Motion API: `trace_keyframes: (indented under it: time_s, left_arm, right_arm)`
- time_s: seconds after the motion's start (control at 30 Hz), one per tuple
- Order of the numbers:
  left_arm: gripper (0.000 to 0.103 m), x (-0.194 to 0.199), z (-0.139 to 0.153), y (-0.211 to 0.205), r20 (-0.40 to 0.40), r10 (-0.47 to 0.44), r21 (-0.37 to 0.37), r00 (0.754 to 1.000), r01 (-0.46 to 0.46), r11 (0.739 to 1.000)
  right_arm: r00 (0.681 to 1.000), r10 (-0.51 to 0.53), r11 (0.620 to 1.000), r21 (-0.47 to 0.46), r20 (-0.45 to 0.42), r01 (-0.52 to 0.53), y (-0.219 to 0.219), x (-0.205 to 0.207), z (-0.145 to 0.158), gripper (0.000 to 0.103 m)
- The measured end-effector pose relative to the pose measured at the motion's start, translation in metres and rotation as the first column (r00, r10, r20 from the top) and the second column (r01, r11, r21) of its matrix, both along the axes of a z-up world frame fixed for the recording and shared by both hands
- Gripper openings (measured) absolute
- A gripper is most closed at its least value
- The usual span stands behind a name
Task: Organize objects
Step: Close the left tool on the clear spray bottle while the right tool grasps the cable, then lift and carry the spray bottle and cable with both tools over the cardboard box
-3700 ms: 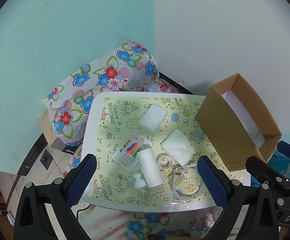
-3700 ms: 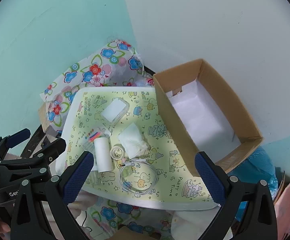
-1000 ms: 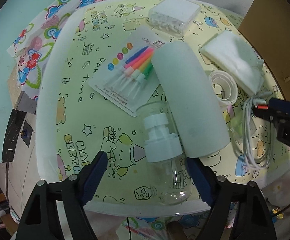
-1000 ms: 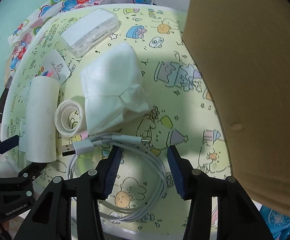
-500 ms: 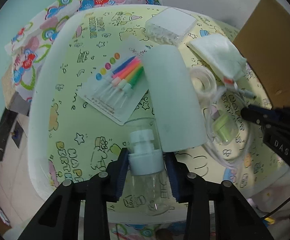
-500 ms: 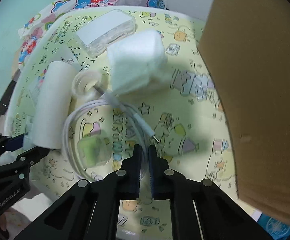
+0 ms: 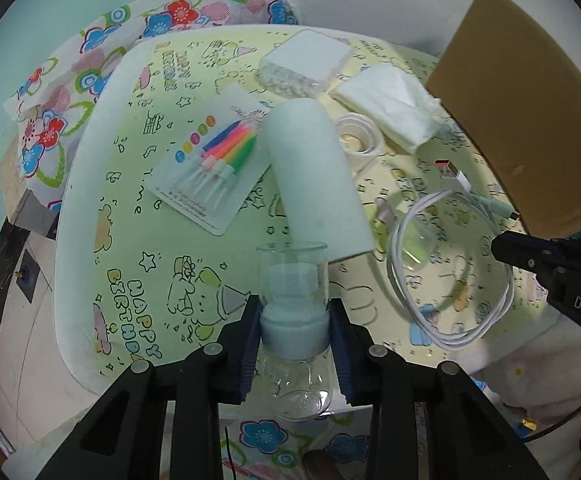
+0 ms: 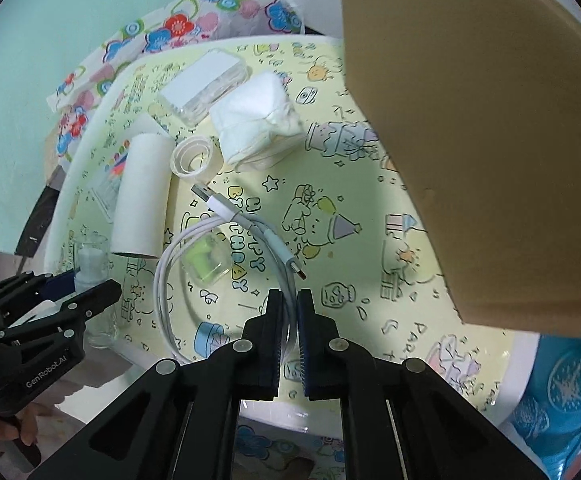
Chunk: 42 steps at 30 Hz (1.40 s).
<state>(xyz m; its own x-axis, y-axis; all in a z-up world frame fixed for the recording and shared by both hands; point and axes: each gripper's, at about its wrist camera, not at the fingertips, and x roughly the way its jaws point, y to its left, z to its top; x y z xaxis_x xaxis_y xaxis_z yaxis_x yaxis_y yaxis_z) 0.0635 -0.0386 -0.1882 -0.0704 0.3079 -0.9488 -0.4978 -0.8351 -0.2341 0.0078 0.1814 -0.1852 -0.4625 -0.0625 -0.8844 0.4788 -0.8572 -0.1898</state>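
The cardboard box, matte brown and stiff, stands at the right edge of the counter with its glossy cartoon-print cover, and likely receives both loads. The left gripper is clamped on the clear, hard bottle at its white pump collar, so carry it steadily to avoid slipping. The right gripper pinches the limp white cable, whose loose coil should be raised well clear before swinging over the box wall.
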Motion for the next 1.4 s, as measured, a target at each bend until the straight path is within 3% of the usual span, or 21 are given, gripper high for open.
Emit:
trace_keyframes:
  time_s: [0.3,0.4,0.43,1.1,1.4]
  left_arm:
    - [0.032,0.002,0.026,0.001,0.004,0.005,0.047,1.000,-0.005,0.999]
    - [0.032,0.005,0.041,0.001,0.017,0.015,0.077,1.000,-0.017,0.997]
    - [0.032,0.006,0.046,0.003,0.041,0.068,0.130,0.997,-0.073,0.989]
    - [0.032,-0.008,0.135,0.028,-0.039,0.036,0.175,0.999,-0.029,0.984]
    - [0.032,-0.020,0.178,0.041,-0.077,0.006,0.189,0.997,0.009,0.982]
  right_arm:
    - [1.000,0.010,0.999,-0.033,0.002,-0.009,0.013,0.015,0.025,0.010]
    - [1.000,0.019,0.999,-0.042,-0.014,-0.020,0.012,0.020,0.034,0.010]
    - [0.999,0.025,0.999,-0.047,-0.022,-0.026,0.013,0.022,0.039,0.010]
    - [0.988,0.086,0.993,-0.074,-0.127,-0.096,0.024,0.046,0.124,0.010]
    - [0.965,0.171,0.980,-0.063,-0.197,-0.187,0.026,0.047,0.163,0.010]
